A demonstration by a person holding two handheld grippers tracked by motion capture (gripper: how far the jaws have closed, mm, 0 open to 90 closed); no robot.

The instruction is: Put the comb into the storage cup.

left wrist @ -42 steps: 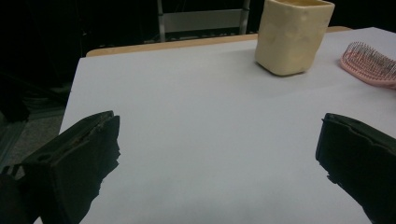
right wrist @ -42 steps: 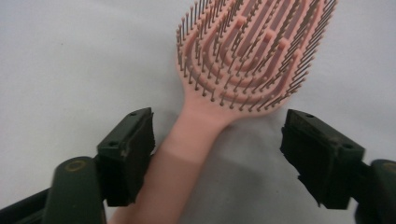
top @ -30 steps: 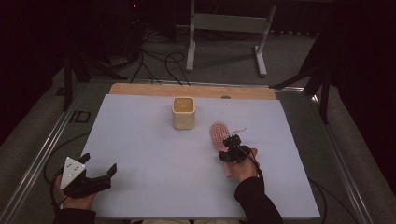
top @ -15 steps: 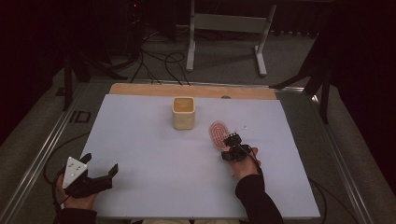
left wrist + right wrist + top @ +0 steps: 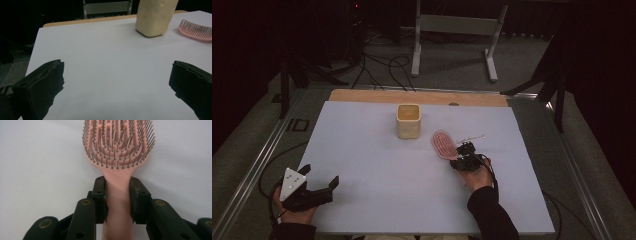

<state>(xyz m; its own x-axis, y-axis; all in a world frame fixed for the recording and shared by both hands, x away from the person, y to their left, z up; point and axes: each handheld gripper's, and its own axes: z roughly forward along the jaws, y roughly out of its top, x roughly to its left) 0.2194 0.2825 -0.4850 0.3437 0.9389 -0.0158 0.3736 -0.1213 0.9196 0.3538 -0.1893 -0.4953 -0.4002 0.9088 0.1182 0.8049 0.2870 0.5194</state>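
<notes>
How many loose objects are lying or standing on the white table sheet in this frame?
2. A cream, square plastic cup stands upright near the far middle. A pink plastic hairbrush lies bristles-up to its right, its handle clamped between the right gripper fingers. None appears hidden.

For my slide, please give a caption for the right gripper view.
Right gripper shut on the pink hairbrush handle, bristles up.

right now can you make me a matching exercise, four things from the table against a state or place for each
Things:
1. pink hairbrush
2. cream container
3. left gripper
4. right gripper

States or places:
a. jaws wide apart over bare table
b. standing upright, open top
c. lying bristles up, handle clamped
d. jaws shut on a handle

Pairs: 1-c, 2-b, 3-a, 4-d
</notes>
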